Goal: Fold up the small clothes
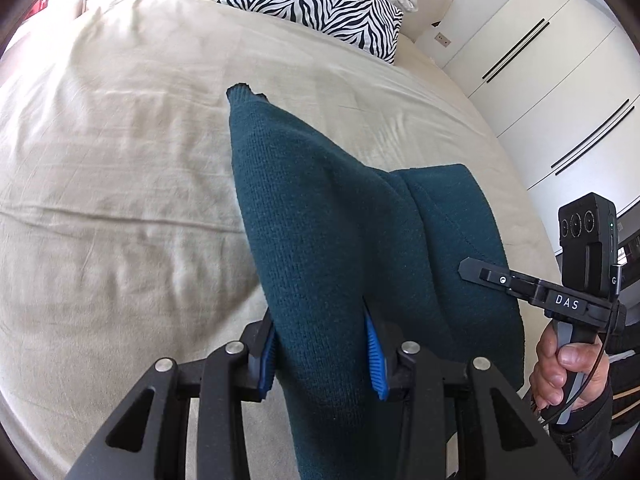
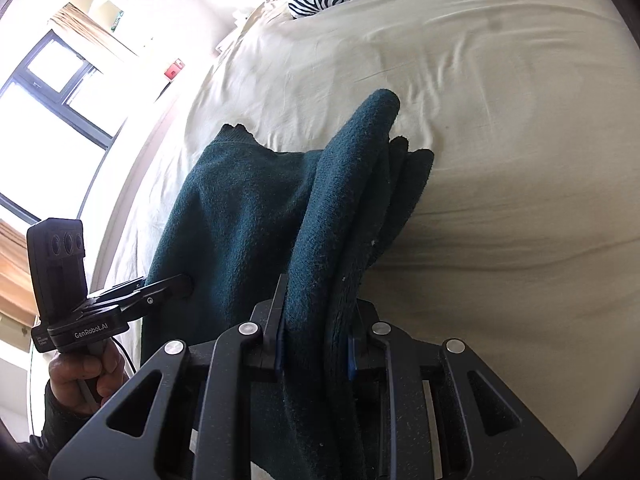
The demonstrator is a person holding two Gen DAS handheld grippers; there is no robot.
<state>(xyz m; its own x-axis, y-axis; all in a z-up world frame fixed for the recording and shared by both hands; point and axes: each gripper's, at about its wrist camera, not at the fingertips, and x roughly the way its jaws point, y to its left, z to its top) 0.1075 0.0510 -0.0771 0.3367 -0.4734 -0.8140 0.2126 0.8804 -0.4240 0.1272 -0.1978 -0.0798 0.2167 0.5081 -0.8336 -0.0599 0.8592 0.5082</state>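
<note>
A dark teal knitted garment hangs over the beige bed, held up between both grippers. My left gripper is shut on one thick fold of it, the blue pads pressing the cloth from both sides. My right gripper is shut on a bunched edge of the same garment, which drapes down past the jaws. In the left wrist view the right gripper reaches into the cloth from the right. In the right wrist view the left gripper grips it from the left.
A beige bedsheet covers the bed below and ahead. A zebra-striped pillow lies at the head of the bed. White wardrobe doors stand to the right, and a window is on the left.
</note>
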